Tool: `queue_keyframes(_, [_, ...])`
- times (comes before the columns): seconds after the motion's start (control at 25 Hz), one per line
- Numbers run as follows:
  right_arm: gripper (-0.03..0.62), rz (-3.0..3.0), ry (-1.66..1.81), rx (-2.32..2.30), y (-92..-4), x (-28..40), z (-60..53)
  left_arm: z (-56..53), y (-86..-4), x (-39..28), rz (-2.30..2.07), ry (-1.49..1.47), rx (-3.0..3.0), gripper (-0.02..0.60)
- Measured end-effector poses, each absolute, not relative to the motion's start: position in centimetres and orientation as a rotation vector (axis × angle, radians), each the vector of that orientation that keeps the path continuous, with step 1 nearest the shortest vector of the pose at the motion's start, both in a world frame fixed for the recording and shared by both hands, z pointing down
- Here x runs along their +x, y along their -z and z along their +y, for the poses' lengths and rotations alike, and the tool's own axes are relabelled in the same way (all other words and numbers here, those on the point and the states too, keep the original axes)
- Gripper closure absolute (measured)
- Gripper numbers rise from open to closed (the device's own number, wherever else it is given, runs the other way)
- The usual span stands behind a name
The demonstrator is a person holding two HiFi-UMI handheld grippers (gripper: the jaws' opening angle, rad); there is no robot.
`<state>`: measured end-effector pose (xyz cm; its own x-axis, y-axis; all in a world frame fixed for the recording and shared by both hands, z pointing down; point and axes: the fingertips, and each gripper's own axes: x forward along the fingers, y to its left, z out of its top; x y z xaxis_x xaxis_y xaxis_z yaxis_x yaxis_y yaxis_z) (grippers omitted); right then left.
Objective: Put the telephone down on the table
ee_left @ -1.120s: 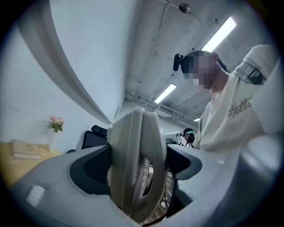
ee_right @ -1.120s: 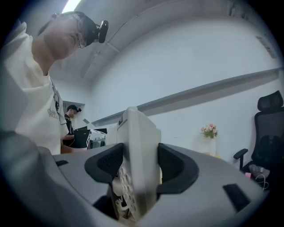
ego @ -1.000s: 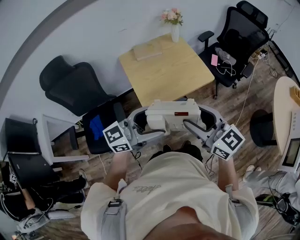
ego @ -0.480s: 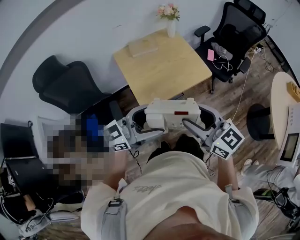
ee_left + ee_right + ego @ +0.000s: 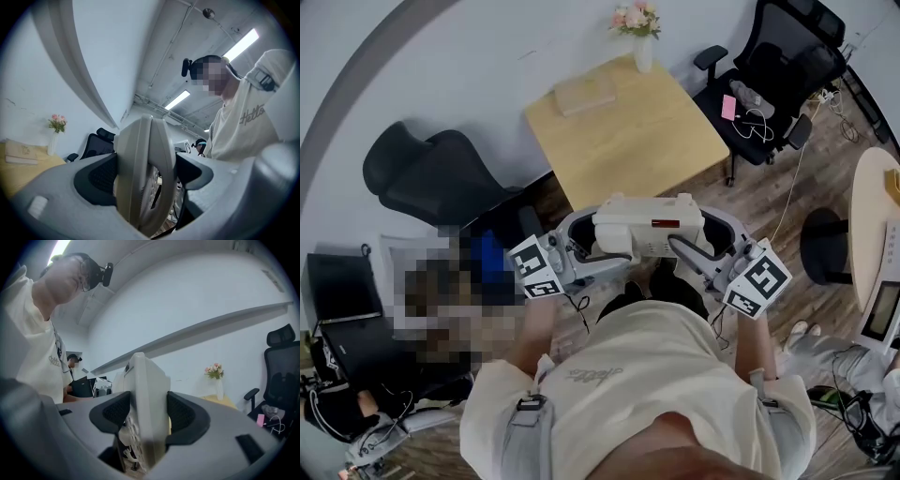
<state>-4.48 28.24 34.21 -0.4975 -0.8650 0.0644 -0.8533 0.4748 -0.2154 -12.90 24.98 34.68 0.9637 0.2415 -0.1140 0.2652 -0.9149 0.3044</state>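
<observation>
A white desk telephone [image 5: 645,228] with a red display strip hangs in the air in front of the person's chest, held from both ends. My left gripper [image 5: 581,246] is shut on its left end, where the handset side [image 5: 143,178] fills the gap between the dark pads. At the other end my right gripper [image 5: 694,246] is shut on the telephone body [image 5: 145,418], keypad facing down. The light wooden table [image 5: 623,131] stands ahead, beyond the telephone and lower than it.
On the table lie a flat beige book [image 5: 585,92] and a vase of pink flowers [image 5: 641,28] at its far edge. Black office chairs stand to the left [image 5: 431,178] and right [image 5: 778,66] of it. A round white table [image 5: 872,234] is at far right.
The telephone and both grippers have stayed almost still in the view; the table and chairs shifted slightly as the person's head moved.
</observation>
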Motion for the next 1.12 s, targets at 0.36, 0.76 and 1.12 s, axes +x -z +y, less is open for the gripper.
queue_keyframes(0.36, [0.356, 2.671, 0.301, -1.426, -33.4, 0.4, 23.0, 20.3, -33.5, -8.2, 0.274, 0.063, 2.849, 0.196])
queue_keyframes(0.76, [0.355, 2.73, 0.304, -1.315, -34.1, 5.8, 18.9, 17.0, -34.4, -3.0, 0.159, 0.091, 2.845, 0.196])
queue_keyframes(1.12, [0.355, 2.759, 0.296, -1.243, -34.4, 6.4, 18.4, 16.9, -34.8, -2.5, 0.079, 0.099, 2.849, 0.196])
